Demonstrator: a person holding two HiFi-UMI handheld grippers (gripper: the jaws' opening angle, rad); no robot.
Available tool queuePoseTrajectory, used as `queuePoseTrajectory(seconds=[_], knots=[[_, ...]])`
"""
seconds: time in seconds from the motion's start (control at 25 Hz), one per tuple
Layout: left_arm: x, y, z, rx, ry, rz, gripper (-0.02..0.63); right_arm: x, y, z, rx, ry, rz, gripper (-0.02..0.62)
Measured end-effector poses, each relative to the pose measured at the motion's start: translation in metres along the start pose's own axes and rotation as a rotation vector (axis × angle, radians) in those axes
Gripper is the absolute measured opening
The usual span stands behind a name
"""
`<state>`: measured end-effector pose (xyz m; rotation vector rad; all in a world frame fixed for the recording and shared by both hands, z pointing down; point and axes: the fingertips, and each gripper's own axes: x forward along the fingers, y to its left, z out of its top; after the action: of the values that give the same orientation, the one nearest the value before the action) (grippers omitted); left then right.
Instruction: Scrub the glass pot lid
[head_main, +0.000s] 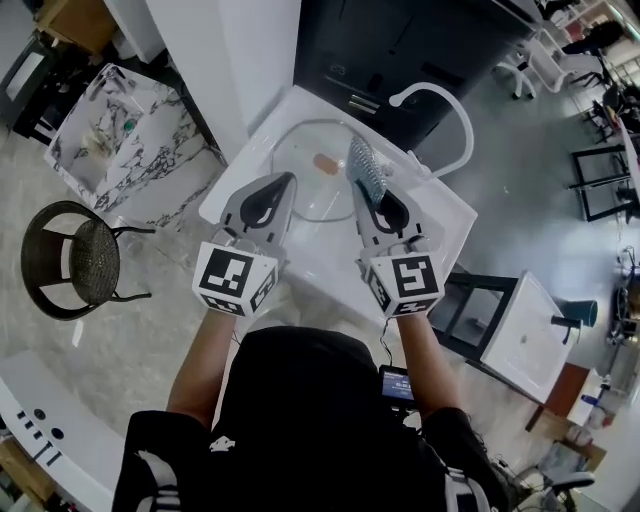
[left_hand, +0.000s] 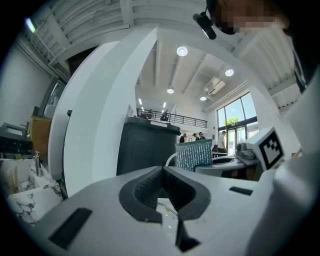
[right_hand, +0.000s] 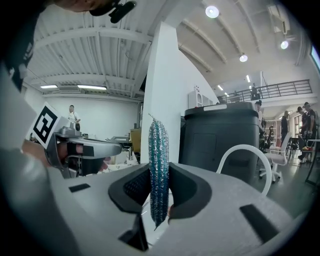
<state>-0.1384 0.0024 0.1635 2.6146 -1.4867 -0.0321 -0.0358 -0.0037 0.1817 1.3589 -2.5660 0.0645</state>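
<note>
Two tongs hover above the white sink (head_main: 440, 215); its round clear glass pot lid (head_main: 303, 150) lies at two o'clock from the left tongs (head_main: 283, 183), ten o'clock from the right tongs (head_main: 362, 188). Left gripper view: clenched, empty. Right gripper view: clamped on an upright teal glittery scrubbing sponge (right_hand: 159, 150).

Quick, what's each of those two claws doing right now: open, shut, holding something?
Left gripper: jaws closed, nothing seen gripped between them.
Right gripper: jaws closed on the glittery blue scrub sponge.
</note>
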Motion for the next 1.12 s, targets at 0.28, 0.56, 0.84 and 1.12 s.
queuePoseTrajectory(seconds=[0.28,0.56,0.84,1.12], knots=[[0.030,0.014,-0.020,-0.039,0.034,-0.061,0.005,0.028,-0.017,-0.025,0.020,0.042,-0.025,0.072],[0.064,0.010,-0.055,-0.042,0.086,-0.105,0.005,0.047,-0.043,-0.064,0.021,0.132,-0.006,0.072],[0.090,0.012,-0.103,-0.072,0.189,-0.133,0.005,0.067,-0.060,-0.097,0.031,0.185,0.025,0.072],[0.104,0.013,-0.173,-0.016,0.315,-0.188,0.005,0.078,-0.074,-0.145,0.063,0.256,0.040,0.072]])
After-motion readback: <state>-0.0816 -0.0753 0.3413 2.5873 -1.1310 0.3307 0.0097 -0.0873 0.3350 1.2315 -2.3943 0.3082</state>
